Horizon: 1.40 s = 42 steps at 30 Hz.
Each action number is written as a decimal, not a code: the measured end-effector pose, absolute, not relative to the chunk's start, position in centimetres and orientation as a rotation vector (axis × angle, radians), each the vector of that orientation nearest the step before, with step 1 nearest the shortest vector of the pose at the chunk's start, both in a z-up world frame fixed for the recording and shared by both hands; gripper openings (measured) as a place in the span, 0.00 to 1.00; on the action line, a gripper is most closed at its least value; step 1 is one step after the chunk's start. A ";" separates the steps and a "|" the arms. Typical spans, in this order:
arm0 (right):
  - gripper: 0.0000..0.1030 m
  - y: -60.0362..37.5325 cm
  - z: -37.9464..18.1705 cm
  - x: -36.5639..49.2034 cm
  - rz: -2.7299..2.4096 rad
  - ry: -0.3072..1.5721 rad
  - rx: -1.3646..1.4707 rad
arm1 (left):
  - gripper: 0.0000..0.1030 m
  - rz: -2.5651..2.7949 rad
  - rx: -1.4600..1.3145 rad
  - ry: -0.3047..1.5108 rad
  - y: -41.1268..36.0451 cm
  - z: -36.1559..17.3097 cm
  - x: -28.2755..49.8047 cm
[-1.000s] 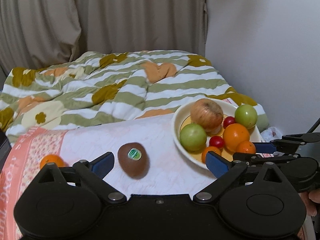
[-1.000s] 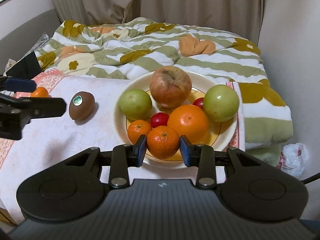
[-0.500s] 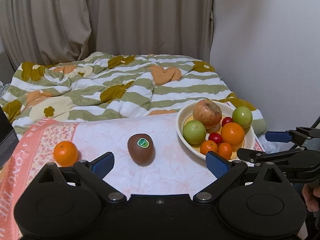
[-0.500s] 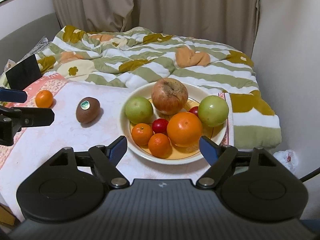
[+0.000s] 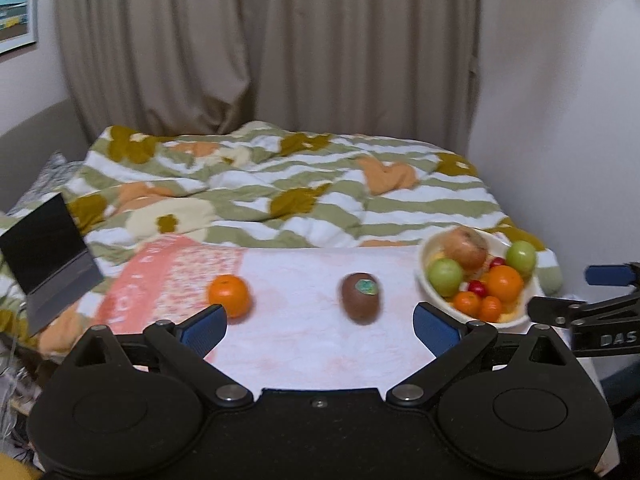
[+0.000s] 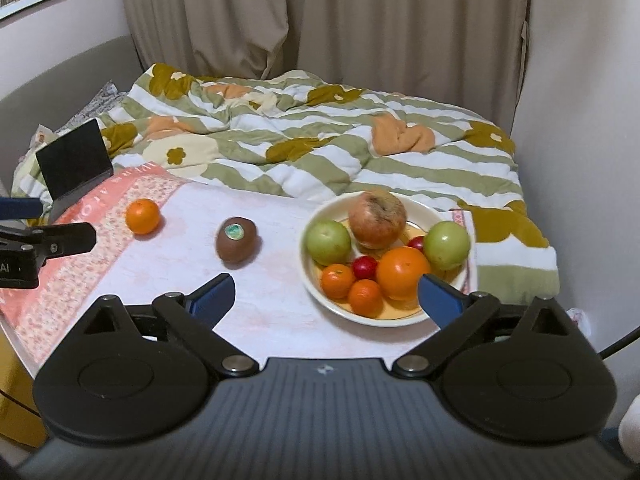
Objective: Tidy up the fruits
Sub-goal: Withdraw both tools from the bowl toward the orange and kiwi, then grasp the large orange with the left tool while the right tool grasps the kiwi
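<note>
- Fruit fills the cream bowl at the bench's right: a blotchy reddish apple, two green apples, an orange, two mandarins, small red fruits.
- We see a brown kiwi with a green sticker and a loose mandarin on the pink cloth, apart from each other, left of the bowl.
- Our left gripper and right gripper both hold their jaws wide apart, gripping nothing.

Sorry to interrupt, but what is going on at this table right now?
A person is sorting fruit with two handheld grippers. Both the left gripper and the right gripper are open and hold nothing. Most fruit sits in the bowl; a kiwi and one orange lie apart on the tablecloth.
</note>
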State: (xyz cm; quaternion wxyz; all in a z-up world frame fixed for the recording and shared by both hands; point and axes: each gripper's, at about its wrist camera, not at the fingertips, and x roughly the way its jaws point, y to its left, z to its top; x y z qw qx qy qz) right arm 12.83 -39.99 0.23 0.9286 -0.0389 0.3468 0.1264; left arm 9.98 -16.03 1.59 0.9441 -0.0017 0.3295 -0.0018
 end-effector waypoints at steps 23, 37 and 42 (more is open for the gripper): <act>1.00 -29.0 -2.0 18.1 0.074 0.791 0.056 | 1.00 -0.194 -0.107 0.799 -1.9 -2.9 18.5; 1.00 -25.5 -7.5 25.5 0.097 0.884 0.038 | 0.92 -0.199 -0.209 0.896 -0.9 -8.4 25.5; 1.00 -25.1 -9.3 27.7 0.113 0.921 0.022 | 0.88 -0.181 -0.202 0.928 -1.7 -9.9 26.7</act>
